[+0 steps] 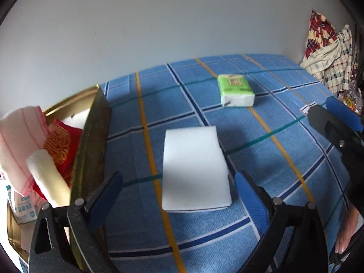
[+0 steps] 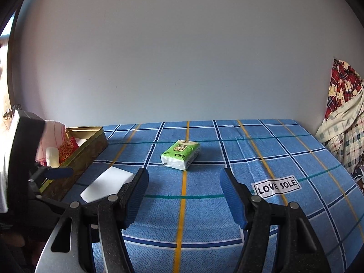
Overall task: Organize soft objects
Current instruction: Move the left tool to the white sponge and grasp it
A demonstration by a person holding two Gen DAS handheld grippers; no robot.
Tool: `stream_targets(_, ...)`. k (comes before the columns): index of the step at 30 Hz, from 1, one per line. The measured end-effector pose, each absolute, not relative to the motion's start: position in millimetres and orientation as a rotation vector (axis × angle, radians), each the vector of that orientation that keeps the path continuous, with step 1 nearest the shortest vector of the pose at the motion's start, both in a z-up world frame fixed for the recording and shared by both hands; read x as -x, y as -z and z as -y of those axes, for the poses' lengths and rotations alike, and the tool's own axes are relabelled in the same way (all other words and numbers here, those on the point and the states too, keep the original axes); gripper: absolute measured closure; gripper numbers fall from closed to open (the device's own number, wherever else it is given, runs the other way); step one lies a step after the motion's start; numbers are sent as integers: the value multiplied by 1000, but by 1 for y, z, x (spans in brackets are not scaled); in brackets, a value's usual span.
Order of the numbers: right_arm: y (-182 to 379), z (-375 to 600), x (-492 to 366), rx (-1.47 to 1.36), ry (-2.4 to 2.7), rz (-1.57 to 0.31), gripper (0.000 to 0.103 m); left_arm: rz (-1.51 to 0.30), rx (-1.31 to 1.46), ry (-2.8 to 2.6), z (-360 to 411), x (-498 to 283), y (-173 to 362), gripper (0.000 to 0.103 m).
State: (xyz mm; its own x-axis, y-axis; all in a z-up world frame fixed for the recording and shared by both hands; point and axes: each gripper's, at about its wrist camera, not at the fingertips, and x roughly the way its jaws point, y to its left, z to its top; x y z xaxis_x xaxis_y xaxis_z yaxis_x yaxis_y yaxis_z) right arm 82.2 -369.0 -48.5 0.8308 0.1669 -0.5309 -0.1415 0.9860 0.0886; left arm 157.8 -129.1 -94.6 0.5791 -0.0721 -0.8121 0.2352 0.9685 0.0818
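My left wrist camera looks steeply down, close over the white sponge [image 1: 195, 170]; my right one sits lower, facing the wall. Both share the green tissue pack [image 2: 180, 154] and the gold tin [image 2: 79, 157].

From my end the checked sheet [image 2: 204, 216] looks like matt woven cloth, the white sponge block [image 1: 194, 170] is matt foam, the tissue pack [image 2: 180, 154] has glossy plastic wrap, and the gold tin [image 1: 91, 136] is shiny metal.
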Motion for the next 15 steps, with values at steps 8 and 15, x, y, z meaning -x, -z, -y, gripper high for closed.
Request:
stream_targets(8, 49, 368, -89, -35, -164, -577, 35, -970, -200, 226, 139, -165, 102, 48)
stream_targets(15, 37, 370, -109, -31, -143, -593, 35, -846, -197, 202, 136, -173, 72, 48)
